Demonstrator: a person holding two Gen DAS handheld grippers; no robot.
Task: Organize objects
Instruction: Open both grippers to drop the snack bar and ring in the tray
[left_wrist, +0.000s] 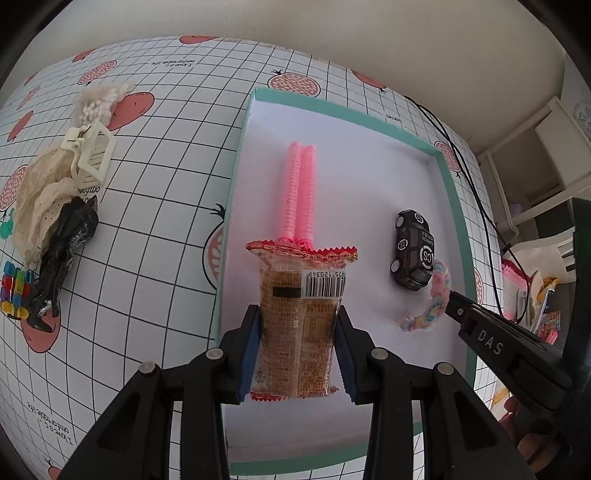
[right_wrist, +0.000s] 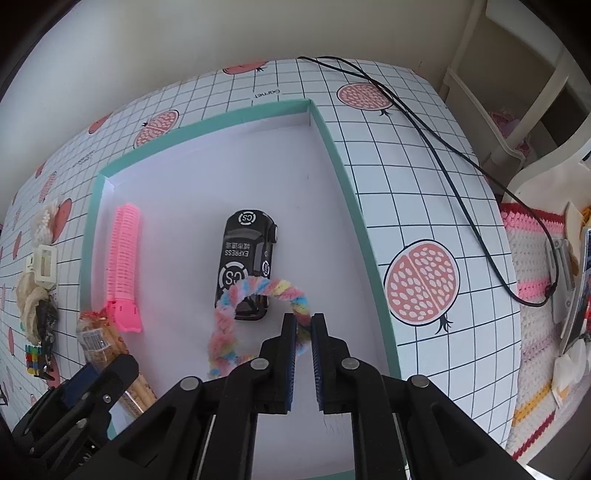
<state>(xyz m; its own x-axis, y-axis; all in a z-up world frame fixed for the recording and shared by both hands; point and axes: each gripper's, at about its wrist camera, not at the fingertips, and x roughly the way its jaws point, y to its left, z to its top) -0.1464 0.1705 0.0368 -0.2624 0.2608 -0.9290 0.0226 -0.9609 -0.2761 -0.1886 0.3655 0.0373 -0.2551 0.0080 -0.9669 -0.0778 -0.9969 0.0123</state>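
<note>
My left gripper (left_wrist: 298, 314) is shut on a brown snack packet (left_wrist: 299, 332) with red crimped ends and a barcode. It holds the packet lengthwise over the white floor of a teal-rimmed box (left_wrist: 236, 166), near the left wall. A pink ribbed roller (left_wrist: 299, 192) lies just beyond the packet. A black toy car (right_wrist: 243, 251) rests in the middle of the box (right_wrist: 354, 206). My right gripper (right_wrist: 303, 321) is shut on a pastel braided loop (right_wrist: 255, 288), which drapes over the car's near end. The left gripper (right_wrist: 99, 373) with the packet (right_wrist: 96, 338) shows at the lower left.
Left of the box, on the gridded pomegranate tablecloth, lie a cream claw clip (left_wrist: 92, 155), cream lace fabric (left_wrist: 37, 206), a black item (left_wrist: 62, 251) and a colourful cube (left_wrist: 14, 291). A black cable (right_wrist: 443, 162) crosses the right side. A chair with a crochet cushion (right_wrist: 532, 277) stands beyond the table edge.
</note>
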